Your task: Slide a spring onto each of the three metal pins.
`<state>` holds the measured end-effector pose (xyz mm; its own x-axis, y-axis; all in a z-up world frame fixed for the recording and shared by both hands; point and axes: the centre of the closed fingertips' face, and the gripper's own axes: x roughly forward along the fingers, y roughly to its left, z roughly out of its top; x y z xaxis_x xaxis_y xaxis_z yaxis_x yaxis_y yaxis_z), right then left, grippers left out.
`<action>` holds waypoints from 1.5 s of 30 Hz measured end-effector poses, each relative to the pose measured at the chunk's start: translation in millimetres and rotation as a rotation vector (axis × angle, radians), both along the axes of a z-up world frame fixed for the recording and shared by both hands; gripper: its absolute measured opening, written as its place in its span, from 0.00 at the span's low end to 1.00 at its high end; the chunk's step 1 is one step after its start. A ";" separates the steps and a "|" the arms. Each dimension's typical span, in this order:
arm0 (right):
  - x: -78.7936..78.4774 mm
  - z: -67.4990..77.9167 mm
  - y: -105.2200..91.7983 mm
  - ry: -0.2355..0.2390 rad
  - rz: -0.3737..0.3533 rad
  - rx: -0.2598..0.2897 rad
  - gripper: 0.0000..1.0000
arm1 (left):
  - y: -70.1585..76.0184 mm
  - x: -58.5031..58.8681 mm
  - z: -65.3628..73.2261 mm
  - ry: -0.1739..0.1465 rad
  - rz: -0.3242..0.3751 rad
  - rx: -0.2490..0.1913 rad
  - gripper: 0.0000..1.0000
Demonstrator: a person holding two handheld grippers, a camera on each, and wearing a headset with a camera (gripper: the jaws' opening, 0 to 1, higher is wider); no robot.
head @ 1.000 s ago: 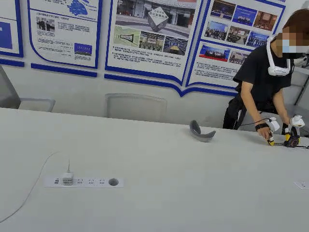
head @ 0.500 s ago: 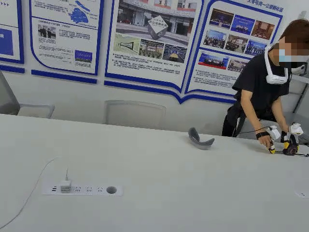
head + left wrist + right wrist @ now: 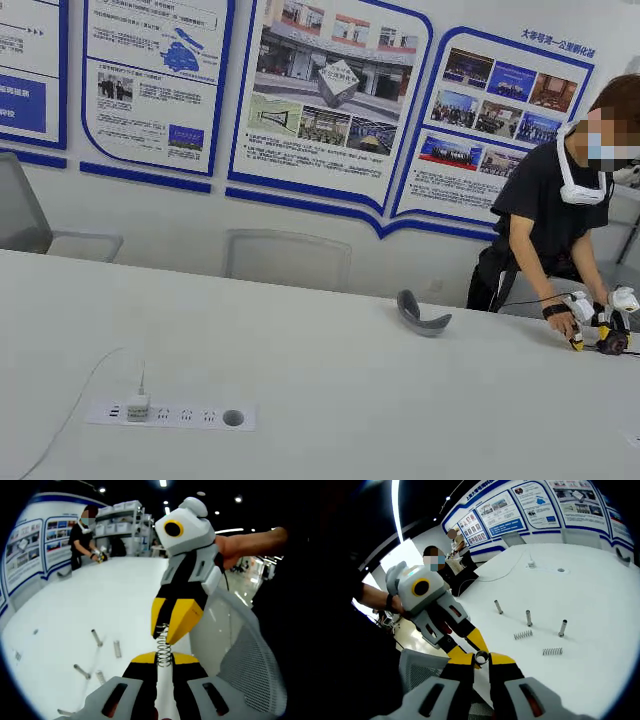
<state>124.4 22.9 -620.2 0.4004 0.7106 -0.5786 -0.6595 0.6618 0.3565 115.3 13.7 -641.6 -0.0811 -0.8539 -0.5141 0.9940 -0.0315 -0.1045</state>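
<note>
facing each other at the edge of the table (image 3: 600, 580), the left gripper (image 3: 160, 659) and right gripper (image 3: 481, 660) are closed on opposite ends of one spring (image 3: 162, 642). three pins (image 3: 528, 617) are stood upright on the table, two loose springs (image 3: 552, 651) laid beside them.

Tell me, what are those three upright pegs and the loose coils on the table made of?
Pins: likely steel, bare grey and shiny, with bright glints along the shafts. Springs: thin wound wire, apparently metal too, silvery grey; the finish is too small to judge.
</note>
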 end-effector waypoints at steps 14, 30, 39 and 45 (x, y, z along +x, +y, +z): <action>-12.5 0.7 8.5 -0.023 0.209 -0.156 0.12 | 4.7 -8.5 6.0 -0.004 -0.039 -0.019 0.10; -26.8 -12.5 18.6 -0.013 0.365 -0.252 0.13 | 9.6 -22.0 3.4 -0.036 -0.091 -0.008 0.10; -32.9 -15.3 22.1 -0.017 0.428 -0.262 0.12 | 11.2 -27.2 -0.5 -0.033 -0.110 -0.002 0.10; -32.4 -16.3 25.5 -0.019 0.445 -0.260 0.12 | 14.9 -27.1 -1.8 -0.017 -0.088 -0.017 0.10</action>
<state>92.0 48.4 -636.5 0.1041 0.6480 -0.7545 -0.9022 0.3807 0.2025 88.2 28.7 -643.3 -0.1476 -0.8523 -0.5018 0.9890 -0.1204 -0.0864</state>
